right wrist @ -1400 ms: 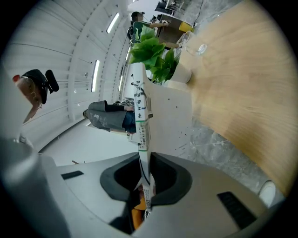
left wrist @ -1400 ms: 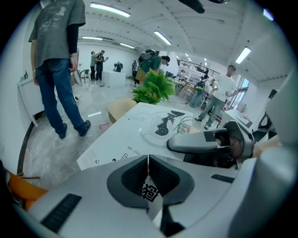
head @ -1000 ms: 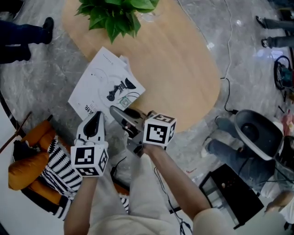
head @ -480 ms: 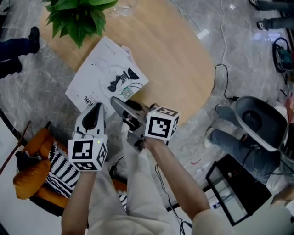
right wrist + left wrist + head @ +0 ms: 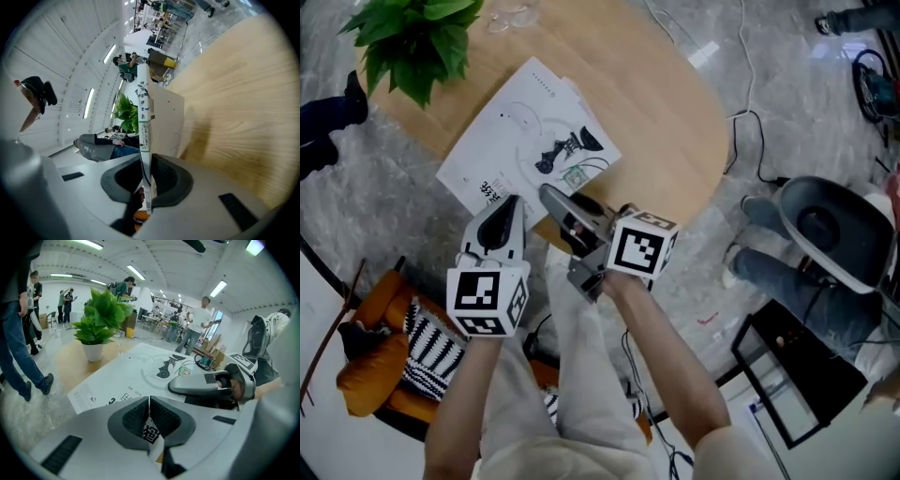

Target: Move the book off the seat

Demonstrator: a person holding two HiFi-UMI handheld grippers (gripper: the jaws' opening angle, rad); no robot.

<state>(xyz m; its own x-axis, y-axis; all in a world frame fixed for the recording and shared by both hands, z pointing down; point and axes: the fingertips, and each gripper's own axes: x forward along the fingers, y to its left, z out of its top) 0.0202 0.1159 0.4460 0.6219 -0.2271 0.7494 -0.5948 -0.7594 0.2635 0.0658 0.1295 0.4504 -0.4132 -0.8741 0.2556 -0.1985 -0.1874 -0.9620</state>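
The thin white paperback book [image 5: 530, 141] is at the near-left edge of the oval light-wood table [image 5: 666, 112], partly overhanging it. The left gripper [image 5: 500, 217] pinches the book's near edge. The right gripper [image 5: 561, 204], just to the right, clamps the book too.

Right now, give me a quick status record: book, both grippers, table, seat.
book: white, lying flat over the table, near side past the table's edge
left gripper: shut on the book's near edge
right gripper: shut on the book's edge, beside the left gripper
seat: orange, lower left, striped cushion on it, no book on it
plant: on the table, apart from the book
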